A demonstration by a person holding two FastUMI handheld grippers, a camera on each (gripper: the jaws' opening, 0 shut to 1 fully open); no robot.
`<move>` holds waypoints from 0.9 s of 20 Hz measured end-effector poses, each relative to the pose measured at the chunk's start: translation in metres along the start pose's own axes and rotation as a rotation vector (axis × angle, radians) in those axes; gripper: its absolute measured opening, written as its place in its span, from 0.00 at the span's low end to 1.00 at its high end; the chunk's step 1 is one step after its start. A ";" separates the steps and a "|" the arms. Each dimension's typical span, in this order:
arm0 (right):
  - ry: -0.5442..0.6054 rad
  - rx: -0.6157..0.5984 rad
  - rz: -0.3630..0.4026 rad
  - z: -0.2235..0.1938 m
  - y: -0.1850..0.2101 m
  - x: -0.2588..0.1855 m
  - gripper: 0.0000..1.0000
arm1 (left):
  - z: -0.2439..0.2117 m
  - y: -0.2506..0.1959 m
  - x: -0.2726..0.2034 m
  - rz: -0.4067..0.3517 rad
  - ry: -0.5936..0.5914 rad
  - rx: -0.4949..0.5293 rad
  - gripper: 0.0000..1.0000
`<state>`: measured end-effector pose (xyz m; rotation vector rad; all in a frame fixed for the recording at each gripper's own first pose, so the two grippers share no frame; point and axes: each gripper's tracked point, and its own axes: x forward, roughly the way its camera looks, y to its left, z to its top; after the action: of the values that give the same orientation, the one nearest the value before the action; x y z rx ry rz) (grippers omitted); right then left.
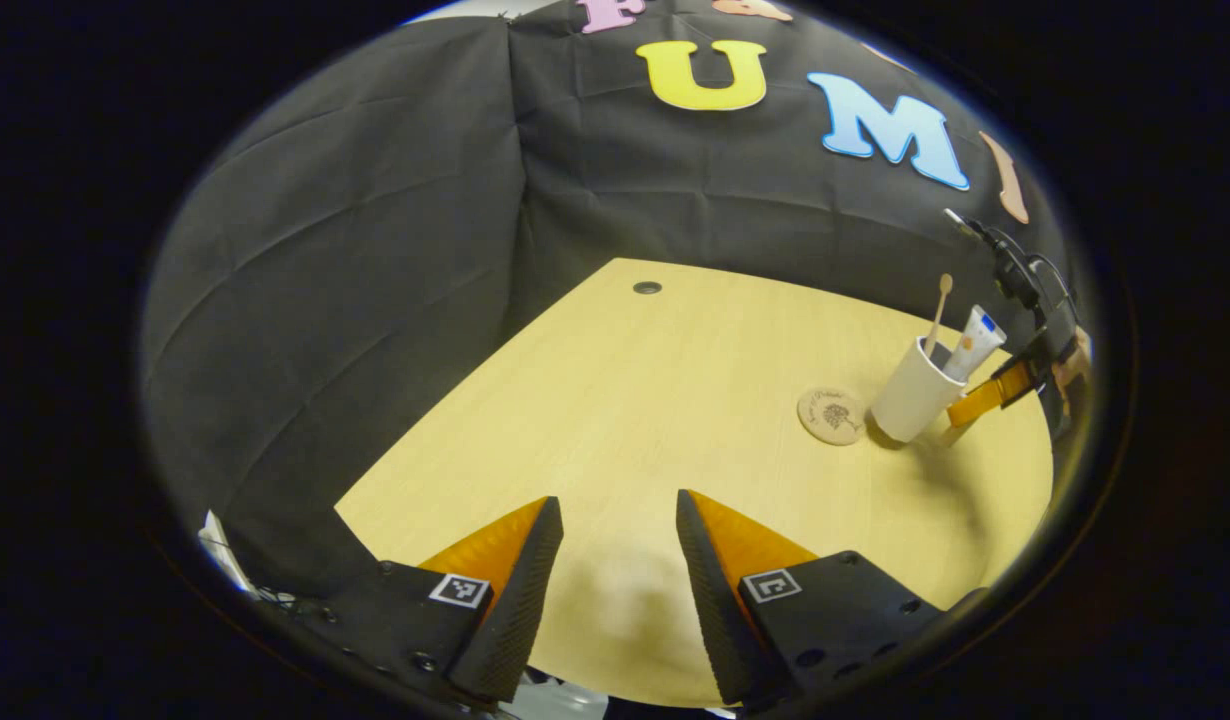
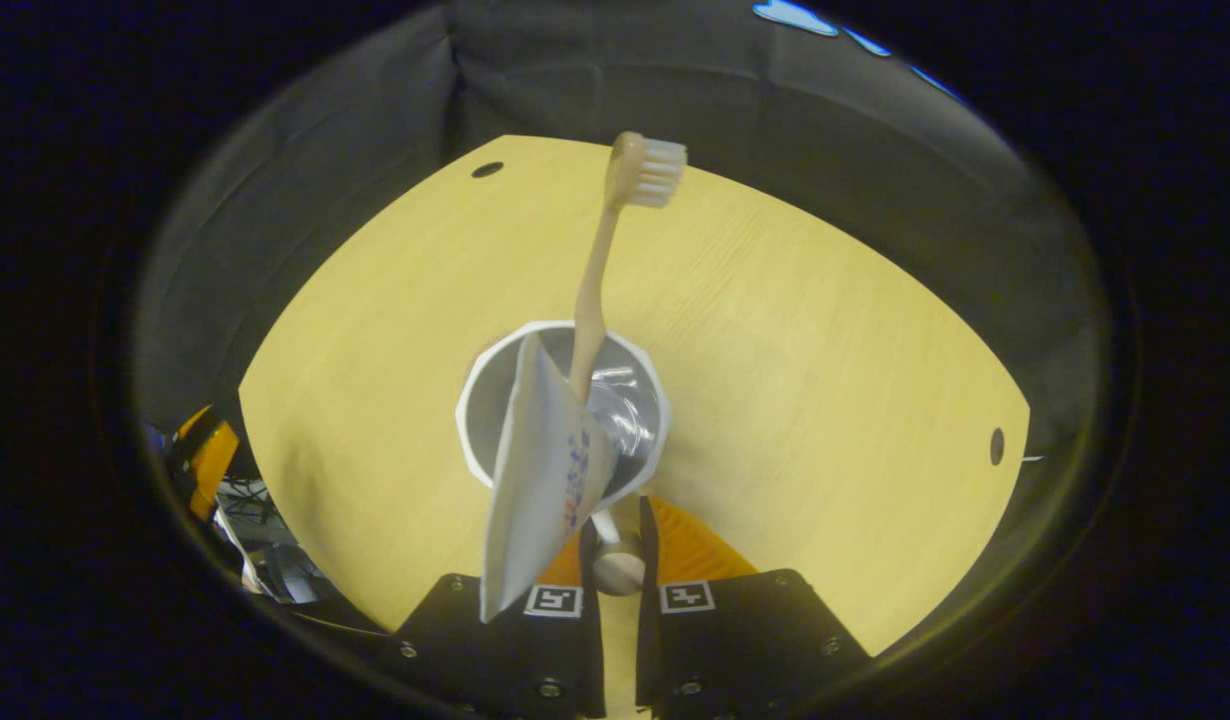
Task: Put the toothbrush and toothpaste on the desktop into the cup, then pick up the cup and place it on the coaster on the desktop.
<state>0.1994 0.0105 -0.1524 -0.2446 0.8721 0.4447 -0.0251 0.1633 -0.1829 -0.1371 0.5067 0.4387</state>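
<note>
A white cup (image 1: 911,398) leans slightly on the wooden table's right side, just right of the round wooden coaster (image 1: 831,415). A toothbrush (image 1: 939,308) and a toothpaste tube (image 1: 975,340) stick up out of it. My right gripper (image 1: 965,408) holds the cup's right side. From above, the cup (image 2: 490,395) holds the toothbrush (image 2: 592,290), bristles up, and the tube (image 2: 535,490). The right gripper (image 2: 620,545) is nearly closed, pinching the cup's near edge. My left gripper (image 1: 615,590) hovers open over the table's near part, holding nothing.
The table (image 1: 625,400) has a cable hole (image 1: 647,288) near its far edge and another hole (image 2: 996,446) by its right edge. Black cloth walls stand close behind and to the left. Some clutter (image 2: 265,560) lies below the table's left edge.
</note>
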 end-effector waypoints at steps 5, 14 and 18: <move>-0.001 -0.012 0.008 0.023 0.030 0.015 0.13 | -0.002 0.031 -0.001 0.027 0.004 -0.010 0.77; 0.052 -0.050 -0.058 0.033 0.061 0.030 0.13 | -0.003 0.079 0.013 0.041 0.012 -0.035 0.77; 0.060 -0.044 -0.080 0.030 0.061 0.028 0.14 | -0.005 0.089 0.016 0.031 0.012 -0.045 0.77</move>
<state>0.2065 0.0833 -0.1573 -0.3338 0.9080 0.3840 -0.0537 0.2477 -0.1967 -0.1752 0.5116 0.4804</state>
